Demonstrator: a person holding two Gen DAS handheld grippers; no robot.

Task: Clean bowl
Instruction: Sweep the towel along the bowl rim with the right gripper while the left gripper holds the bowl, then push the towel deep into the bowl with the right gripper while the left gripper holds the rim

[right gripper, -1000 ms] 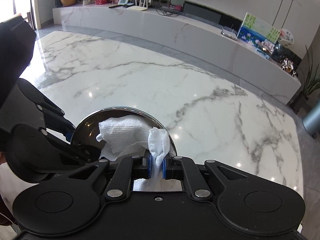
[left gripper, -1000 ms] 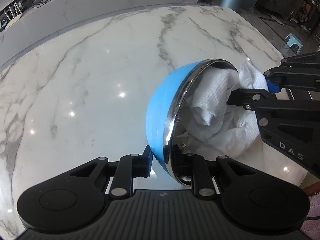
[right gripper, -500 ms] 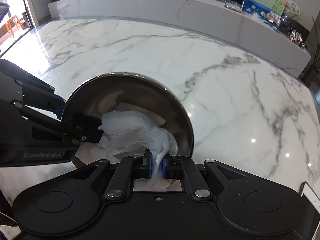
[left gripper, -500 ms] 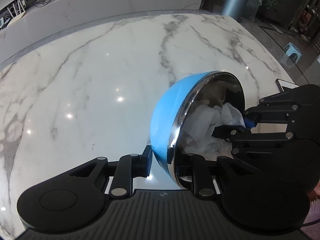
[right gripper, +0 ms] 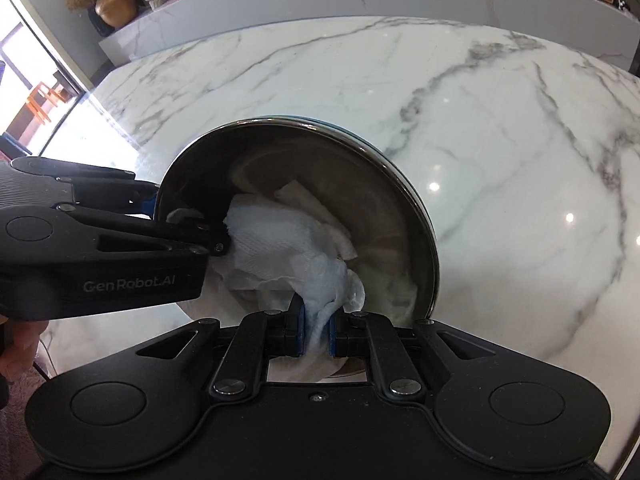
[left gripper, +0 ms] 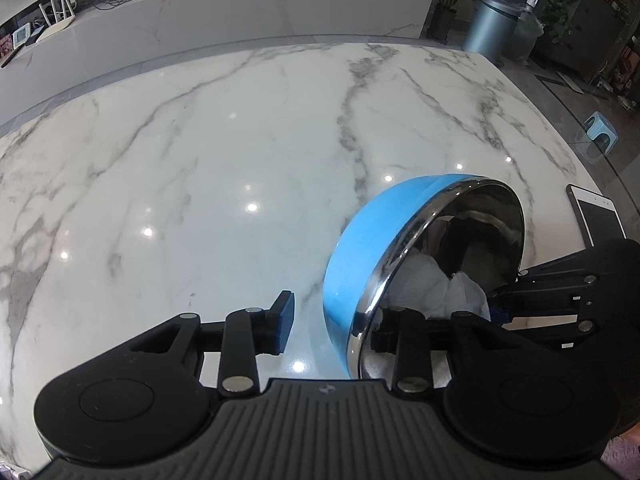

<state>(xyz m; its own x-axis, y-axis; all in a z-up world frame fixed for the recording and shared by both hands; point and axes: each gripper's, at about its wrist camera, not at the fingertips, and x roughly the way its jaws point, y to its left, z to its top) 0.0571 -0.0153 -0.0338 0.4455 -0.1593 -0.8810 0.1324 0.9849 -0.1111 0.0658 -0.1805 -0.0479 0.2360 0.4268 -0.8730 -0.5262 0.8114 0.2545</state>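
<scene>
A bowl, blue outside (left gripper: 372,236) and shiny steel inside (right gripper: 360,200), stands tilted on its side on the white marble table (left gripper: 200,160). My left gripper (left gripper: 332,328) is open; its left finger stands a small gap off the blue wall, its right finger is inside the rim. My right gripper (right gripper: 316,336) is shut on a crumpled white paper towel (right gripper: 288,248) pressed into the bowl's inside. The towel also shows in the left wrist view (left gripper: 436,292).
A phone (left gripper: 596,220) lies near the table's right edge. A long marble counter (left gripper: 220,12) runs behind the table. A grey bin (left gripper: 492,20) and a small blue stool (left gripper: 600,132) stand on the floor beyond.
My left gripper has opened, its left finger drawing away from the bowl's blue wall. The bowl has tipped lower toward the table. The right gripper has pushed the towel deeper inside.
</scene>
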